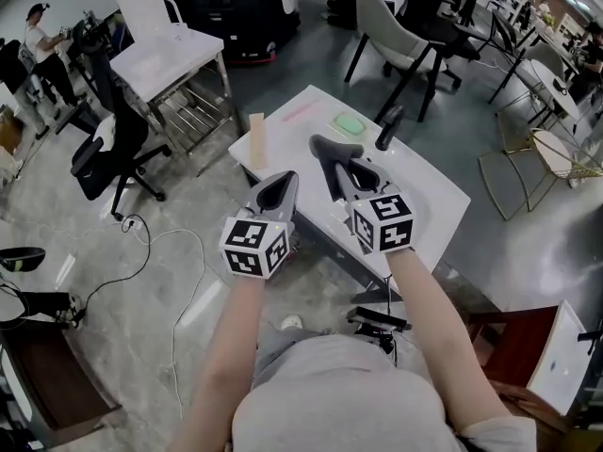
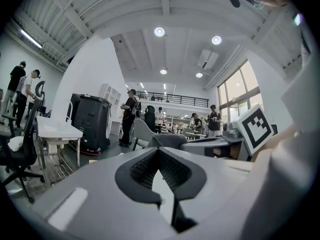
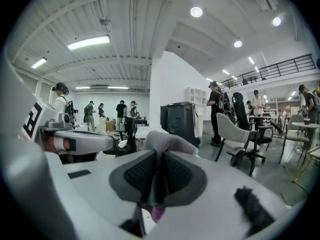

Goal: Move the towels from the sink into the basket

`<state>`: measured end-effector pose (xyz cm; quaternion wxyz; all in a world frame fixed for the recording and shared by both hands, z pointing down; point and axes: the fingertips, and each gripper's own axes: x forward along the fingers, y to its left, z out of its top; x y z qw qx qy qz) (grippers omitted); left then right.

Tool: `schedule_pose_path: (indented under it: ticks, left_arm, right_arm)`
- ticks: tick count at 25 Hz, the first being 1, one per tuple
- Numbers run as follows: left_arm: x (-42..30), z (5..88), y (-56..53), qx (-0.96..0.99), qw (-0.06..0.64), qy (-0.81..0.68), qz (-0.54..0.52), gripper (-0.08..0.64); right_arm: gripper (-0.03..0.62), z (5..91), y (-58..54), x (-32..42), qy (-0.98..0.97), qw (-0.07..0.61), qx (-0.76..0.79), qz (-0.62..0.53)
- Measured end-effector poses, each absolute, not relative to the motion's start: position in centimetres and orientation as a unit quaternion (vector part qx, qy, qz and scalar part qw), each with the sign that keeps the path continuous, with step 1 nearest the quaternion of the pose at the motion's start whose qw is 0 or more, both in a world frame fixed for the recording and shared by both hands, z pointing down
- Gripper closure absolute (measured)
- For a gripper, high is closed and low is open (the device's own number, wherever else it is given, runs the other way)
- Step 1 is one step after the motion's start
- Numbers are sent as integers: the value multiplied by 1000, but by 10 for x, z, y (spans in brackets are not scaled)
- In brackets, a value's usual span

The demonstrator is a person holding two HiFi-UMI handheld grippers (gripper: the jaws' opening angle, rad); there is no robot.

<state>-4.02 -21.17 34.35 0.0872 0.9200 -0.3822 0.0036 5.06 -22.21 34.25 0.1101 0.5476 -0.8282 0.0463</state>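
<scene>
right gripper [image 1: 347, 175] shut on grey towel [image 1: 332, 149], bunched at its 11 o'clock; thin bite, could slip. left gripper [image 1: 283, 185] closed, empty.

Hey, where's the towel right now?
In the right gripper view the grey towel is pinched between the jaws of the right gripper. In the head view it is above the white table, just right of the left gripper.

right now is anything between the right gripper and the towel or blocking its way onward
Nothing visible. The right gripper is shut on the grey towel above the white table. No basket shows in any view, so that path can't be judged.
</scene>
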Motion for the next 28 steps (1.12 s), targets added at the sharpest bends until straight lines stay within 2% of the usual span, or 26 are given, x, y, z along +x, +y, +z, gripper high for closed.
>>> schedule_pose_path:
  ticks: [17, 28]
  left_arm:
    - [-111, 352, -203, 897, 92, -432, -4, 557]
    - [-161, 370, -204, 879, 113, -463, -9, 557]
  right_arm:
    - [537, 352, -209, -26, -858, 95, 503, 39]
    - [535, 374, -202, -80, -877, 109, 466, 50]
